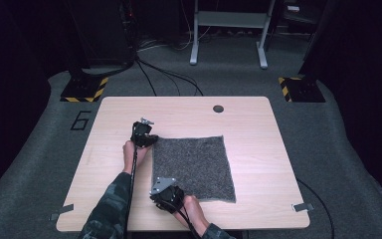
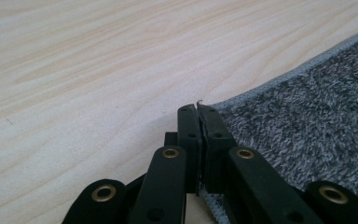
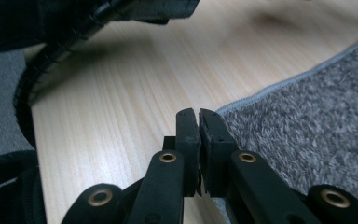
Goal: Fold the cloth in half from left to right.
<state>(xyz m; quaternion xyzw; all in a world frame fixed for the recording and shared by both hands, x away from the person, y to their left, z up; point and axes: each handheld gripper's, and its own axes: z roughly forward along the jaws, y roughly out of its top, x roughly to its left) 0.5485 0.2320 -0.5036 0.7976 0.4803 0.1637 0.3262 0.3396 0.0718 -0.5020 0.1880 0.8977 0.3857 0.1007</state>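
Grey terry edge sits pinched between my left fingers (image 2: 198, 114), clamped on the far-left corner of the square grey towel (image 1: 194, 167); my right fingers (image 3: 198, 116) are closed on its near-left corner. The towel lies flat on the pale wooden worktop (image 1: 258, 124). I judge both corners should lift together, level, keeping the edge taut so neither slips.
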